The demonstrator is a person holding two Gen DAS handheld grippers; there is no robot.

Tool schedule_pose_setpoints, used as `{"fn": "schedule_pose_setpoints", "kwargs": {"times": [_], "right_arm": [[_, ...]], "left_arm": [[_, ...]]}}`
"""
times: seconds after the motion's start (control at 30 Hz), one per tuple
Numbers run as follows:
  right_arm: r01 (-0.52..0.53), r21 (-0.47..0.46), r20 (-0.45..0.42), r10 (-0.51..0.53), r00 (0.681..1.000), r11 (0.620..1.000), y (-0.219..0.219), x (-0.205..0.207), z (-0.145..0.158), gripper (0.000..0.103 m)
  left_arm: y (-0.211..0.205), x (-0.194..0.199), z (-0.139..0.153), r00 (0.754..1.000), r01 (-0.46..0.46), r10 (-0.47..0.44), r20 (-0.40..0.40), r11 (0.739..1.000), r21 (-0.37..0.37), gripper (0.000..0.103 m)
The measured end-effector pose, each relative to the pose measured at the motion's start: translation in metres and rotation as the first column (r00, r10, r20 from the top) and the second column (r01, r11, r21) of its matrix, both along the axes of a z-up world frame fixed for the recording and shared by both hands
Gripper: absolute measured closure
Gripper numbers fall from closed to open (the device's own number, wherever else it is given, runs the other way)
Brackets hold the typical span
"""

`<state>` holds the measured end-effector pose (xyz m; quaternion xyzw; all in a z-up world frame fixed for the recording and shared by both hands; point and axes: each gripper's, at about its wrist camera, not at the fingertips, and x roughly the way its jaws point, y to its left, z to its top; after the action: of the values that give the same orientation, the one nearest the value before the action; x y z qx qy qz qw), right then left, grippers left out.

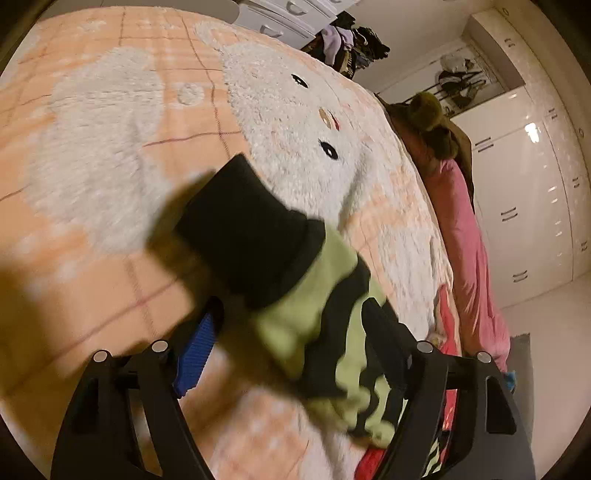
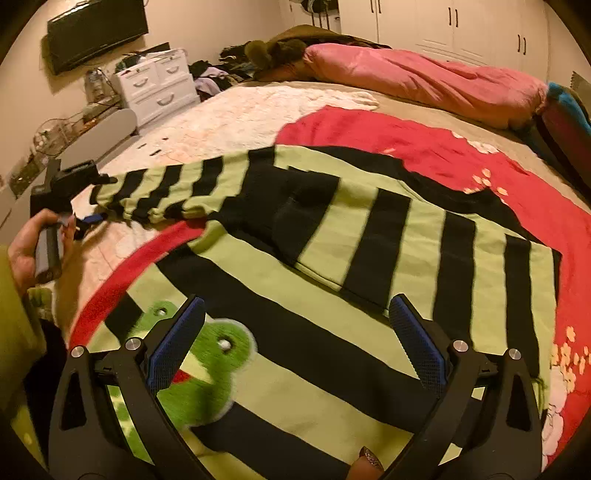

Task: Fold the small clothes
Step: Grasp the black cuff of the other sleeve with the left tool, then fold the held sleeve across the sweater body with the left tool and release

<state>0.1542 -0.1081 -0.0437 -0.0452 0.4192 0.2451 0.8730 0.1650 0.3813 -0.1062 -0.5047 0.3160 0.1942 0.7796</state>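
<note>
A small sweater [image 2: 369,236] with lime-green and black stripes lies spread on a red blanket [image 2: 424,147] on the bed. It bears a green frog patch [image 2: 207,369]. My right gripper [image 2: 297,301] hovers open just above the sweater's body, with nothing between its blue pads [image 2: 417,343]. One striped sleeve [image 2: 166,188] stretches left to my left gripper [image 2: 74,181], which a hand holds. In the left wrist view the sleeve's black cuff [image 1: 247,229] pokes out between the left gripper's [image 1: 293,306] jaws. It drapes against the right finger, and the left blue pad [image 1: 195,354] stands clear of it.
A peach fleece blanket [image 1: 110,129] with a white bear design covers the bed's near side. A pink duvet [image 2: 424,81] lies along the far edge. White drawers [image 2: 159,85], a wall TV [image 2: 96,33], heaped clothes [image 1: 351,44] and white wardrobes [image 1: 524,184] ring the bed.
</note>
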Motion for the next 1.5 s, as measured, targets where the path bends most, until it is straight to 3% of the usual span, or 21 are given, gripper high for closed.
{"fn": "schedule_pose_setpoints", "kwargs": {"times": [0.03,0.07,0.13,0.23,0.33,0.5,0.57,0.7,0.77,1.0,1.03,1.13,1.23,1.3,1.33,1.4,1.5], "right_arm": [[0.008,-0.002,-0.003,-0.008,1.0,1.0,-0.004,0.001,-0.002,0.009],[0.019,-0.003,-0.007,-0.019,1.0,1.0,-0.009,0.003,-0.004,0.009],[0.039,-0.004,-0.017,-0.039,0.999,0.999,-0.019,0.006,-0.007,0.009],[0.079,-0.004,-0.028,-0.079,0.996,0.997,-0.035,0.013,-0.012,0.009],[0.124,0.015,-0.032,-0.123,0.992,0.992,-0.053,0.019,-0.014,0.009],[0.195,0.03,-0.035,-0.194,0.98,0.98,-0.084,0.029,-0.01,0.009],[0.253,0.043,-0.041,-0.251,0.967,0.967,-0.103,0.035,-0.006,0.009],[0.367,0.128,-0.067,-0.361,0.93,0.921,-0.15,0.042,0.007,0.009],[0.423,0.155,-0.062,-0.419,0.906,0.893,-0.178,0.045,0.013,0.009],[0.563,0.215,-0.102,-0.555,0.826,0.798,-0.243,0.049,0.015,0.009],[0.574,0.219,-0.112,-0.564,0.818,0.789,-0.248,0.049,0.014,0.009],[0.581,0.227,-0.124,-0.569,0.813,0.781,-0.255,0.051,0.011,0.009],[0.582,0.238,-0.131,-0.568,0.813,0.778,-0.259,0.048,0.01,0.009],[0.58,0.24,-0.13,-0.566,0.814,0.778,-0.258,0.047,0.01,0.009],[0.578,0.238,-0.13,-0.564,0.816,0.781,-0.258,0.047,0.01,0.009],[0.563,0.239,-0.138,-0.546,0.826,0.791,-0.254,0.049,0.008,0.009],[0.501,0.283,-0.191,-0.464,0.865,0.818,-0.238,0.057,-0.002,0.009]], "left_arm": [[0.004,0.004,-0.003,1.0,-0.01,0.01,0.008,1.0,-0.01,0.042],[0.006,0.007,-0.005,1.0,-0.024,0.024,0.009,1.0,-0.02,0.062],[0.008,0.012,-0.004,0.999,-0.039,0.039,0.023,0.999,-0.017,0.09],[-0.01,0.018,0.018,0.999,-0.003,0.002,0.032,0.999,0.053,0.094],[-0.043,0.021,0.056,0.993,0.083,-0.093,0.073,0.988,0.129,0.094],[-0.12,0.039,0.111,0.952,0.252,-0.281,0.119,0.944,0.213,0.094],[-0.157,0.046,0.127,0.924,0.323,-0.359,0.132,0.917,0.233,0.094],[-0.248,0.072,0.15,0.854,0.455,-0.509,0.105,0.831,0.321,0.094],[-0.293,0.078,0.148,0.824,0.504,-0.56,0.084,0.794,0.341,0.094],[-0.412,0.107,0.086,0.713,0.678,-0.699,-0.048,0.672,0.298,0.093],[-0.424,0.113,0.078,0.692,0.7,-0.719,-0.059,0.65,0.296,0.088],[-0.465,0.116,0.057,0.599,0.783,-0.795,-0.094,0.558,0.275,0.049],[-0.49,0.105,0.056,0.502,0.843,-0.862,-0.07,0.47,0.259,0.042],[-0.493,0.095,0.068,0.461,0.856,-0.885,-0.058,0.427,0.291,0.031],[-0.489,0.09,0.076,0.457,0.852,-0.888,-0.044,0.423,0.309,0.03],[-0.469,0.079,0.096,0.485,0.816,-0.875,-0.018,0.444,0.369,0.028],[-0.429,0.07,0.109,0.609,0.734,-0.786,-0.102,0.511,0.448,0.024]]}}
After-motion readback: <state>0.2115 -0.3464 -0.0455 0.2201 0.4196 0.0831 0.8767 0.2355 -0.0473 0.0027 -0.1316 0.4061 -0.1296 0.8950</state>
